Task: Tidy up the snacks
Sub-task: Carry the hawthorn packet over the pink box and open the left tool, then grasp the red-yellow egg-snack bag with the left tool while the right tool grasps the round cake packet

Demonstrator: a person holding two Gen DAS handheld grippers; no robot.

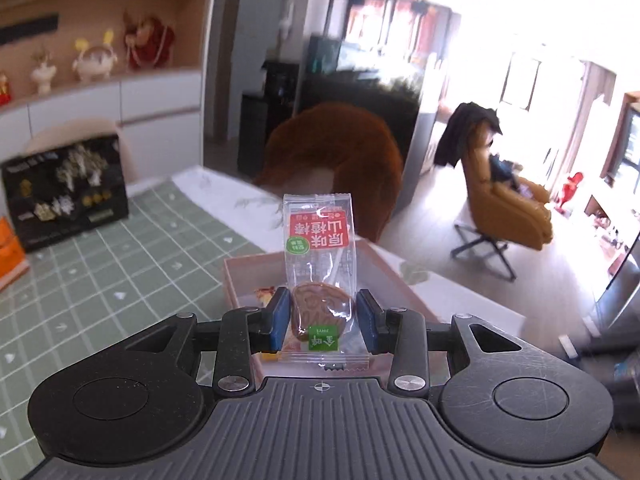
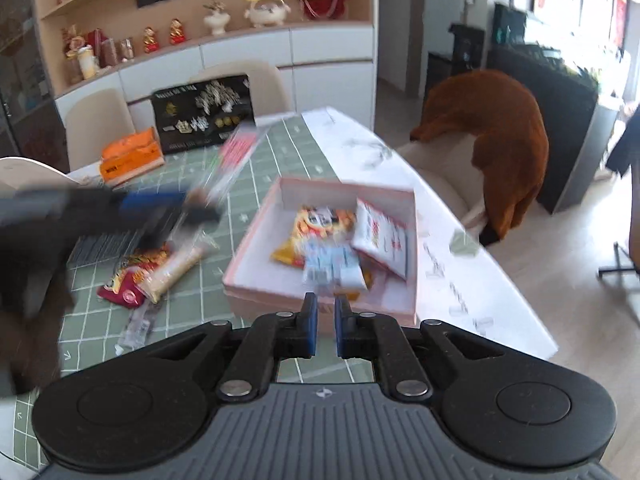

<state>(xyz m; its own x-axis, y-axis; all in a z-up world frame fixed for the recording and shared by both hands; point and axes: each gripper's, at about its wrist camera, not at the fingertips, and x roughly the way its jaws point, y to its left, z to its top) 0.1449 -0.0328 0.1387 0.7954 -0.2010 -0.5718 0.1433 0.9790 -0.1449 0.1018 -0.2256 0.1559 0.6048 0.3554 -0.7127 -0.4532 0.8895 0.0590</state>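
While the clear-wrapped hawthorn lollipop (image 1: 318,280) sits pinched upright in the left tool (image 1: 322,316) (pads pressing its wrapper from both sides), it hangs above the pink box (image 2: 256,256), near the box's 7 o'clock corner. Right tool (image 2: 326,320) is closed on nothing. Looks like mid-carry; next it needs lowering over the box, then letting go. Loose snack packs (image 2: 152,276) wait on the counter (image 2: 280,152).

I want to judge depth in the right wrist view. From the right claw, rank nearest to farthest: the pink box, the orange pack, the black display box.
From the right claw:
1. Pink box, just ahead of the tips.
2. Orange pack, far left on the green mat.
3. Black display box, behind it at the table's far end.
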